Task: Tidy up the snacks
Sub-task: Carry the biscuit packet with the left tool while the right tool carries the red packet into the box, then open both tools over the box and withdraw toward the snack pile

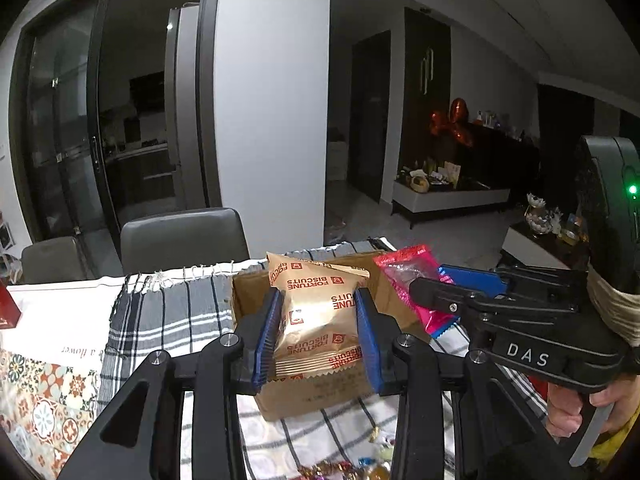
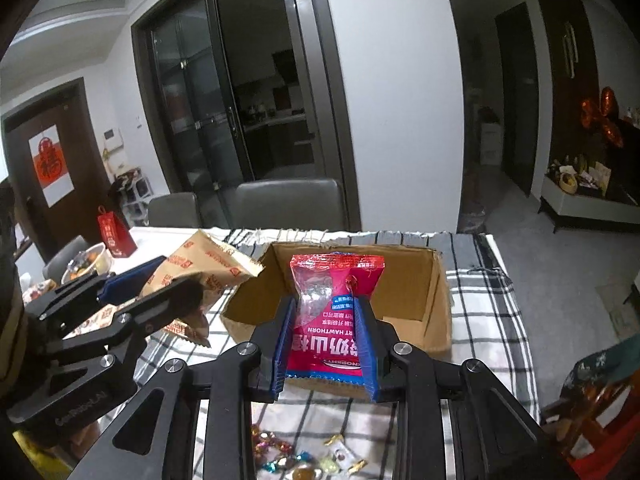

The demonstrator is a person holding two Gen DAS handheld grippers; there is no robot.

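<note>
Left wrist: left gripper point(image 1: 318, 330) clamps biscuit packet point(image 1: 316, 312), right gripper point(image 2: 325, 342) hawthorn packet point(image 2: 330, 320); I release over box point(image 2: 416, 280) at twelve o'clock.

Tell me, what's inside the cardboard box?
The cardboard box looks open on top, and only bare brown walls show inside. The red snack packet, held in the right claw, covers most of the bottom, so anything lying there is hidden.

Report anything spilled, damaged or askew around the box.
Small foil-wrapped candies lie scattered loose on the checked cloth in front of the open brown cardboard box, whose rim looks ragged. Nothing else stands out.
</note>
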